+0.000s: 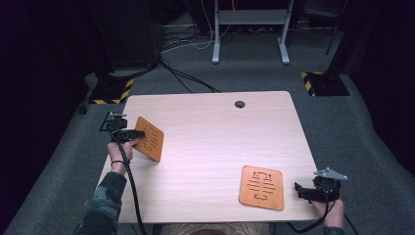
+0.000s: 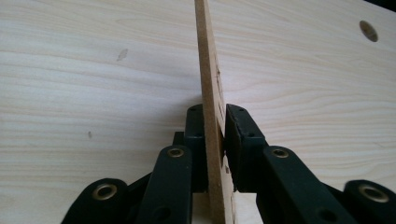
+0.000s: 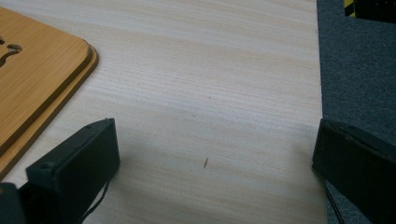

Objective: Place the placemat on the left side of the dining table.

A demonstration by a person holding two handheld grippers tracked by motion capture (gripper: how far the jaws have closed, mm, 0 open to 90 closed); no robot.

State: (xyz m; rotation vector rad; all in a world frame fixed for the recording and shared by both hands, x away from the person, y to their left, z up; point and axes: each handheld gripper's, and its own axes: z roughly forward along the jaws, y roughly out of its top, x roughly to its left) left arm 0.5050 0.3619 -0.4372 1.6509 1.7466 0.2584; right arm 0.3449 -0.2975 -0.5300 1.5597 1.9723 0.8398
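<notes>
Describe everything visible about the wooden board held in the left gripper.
The board is a thin, orange-brown, wood-like panel with rounded corners and dark slot cutouts across its face. It is lifted and tilted at the table's left side. The left gripper is shut on its edge, one jaw pressed on each face; the edge looks like fibreboard.

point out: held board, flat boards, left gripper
held board (image 1: 149,138), high view, middle of its slotted face
flat boards (image 1: 262,187), high view, middle of the top board's face
left gripper (image 2: 215,135), left gripper view, between the tips clamping the board's edge
</notes>
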